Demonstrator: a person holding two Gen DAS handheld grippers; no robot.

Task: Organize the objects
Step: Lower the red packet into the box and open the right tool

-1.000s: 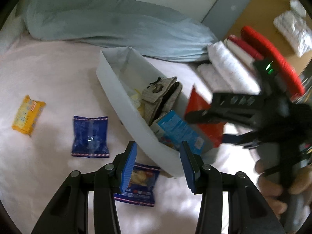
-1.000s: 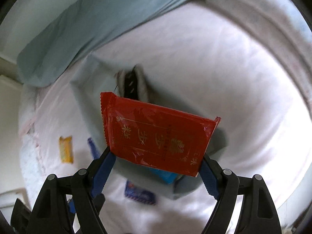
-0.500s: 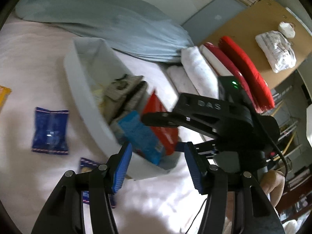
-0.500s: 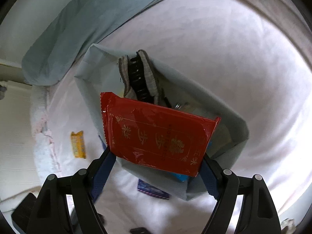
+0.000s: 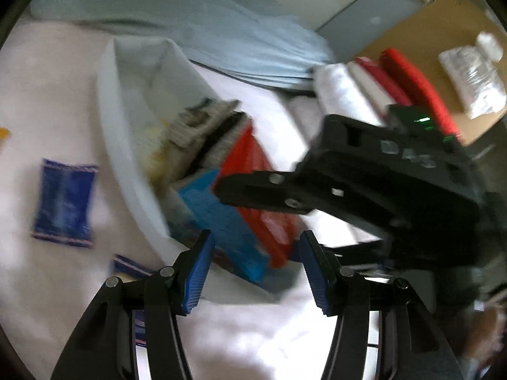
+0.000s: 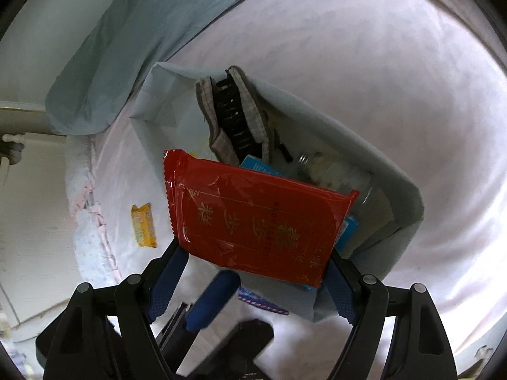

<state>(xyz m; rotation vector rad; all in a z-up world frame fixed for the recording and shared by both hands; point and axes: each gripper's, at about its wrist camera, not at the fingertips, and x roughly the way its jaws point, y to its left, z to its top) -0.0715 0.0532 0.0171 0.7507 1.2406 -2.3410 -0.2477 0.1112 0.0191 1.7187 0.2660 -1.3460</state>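
Observation:
My right gripper (image 6: 253,281) is shut on a red packet (image 6: 256,221) with gold print, held over the near end of a pale fabric bin (image 6: 348,145). The bin holds a checked pouch (image 6: 234,120) and a blue box (image 6: 347,231). In the left wrist view the red packet (image 5: 253,186) sits low inside the bin (image 5: 126,145) beside the blue box (image 5: 221,218), with the right gripper's black body above it. My left gripper (image 5: 256,269) is open and empty, just in front of the bin's near end.
A blue packet (image 5: 63,202) and another blue packet (image 5: 130,269) lie on the white bedsheet left of the bin. A yellow packet (image 6: 144,221) lies farther off. A grey-blue pillow (image 5: 190,31) lies behind; rolled towels (image 5: 342,95) and red items (image 5: 415,85) at the right.
My right gripper has lowered the red packet over and into the bin's near end. My left gripper has swung right and closer to the bin, staying open.

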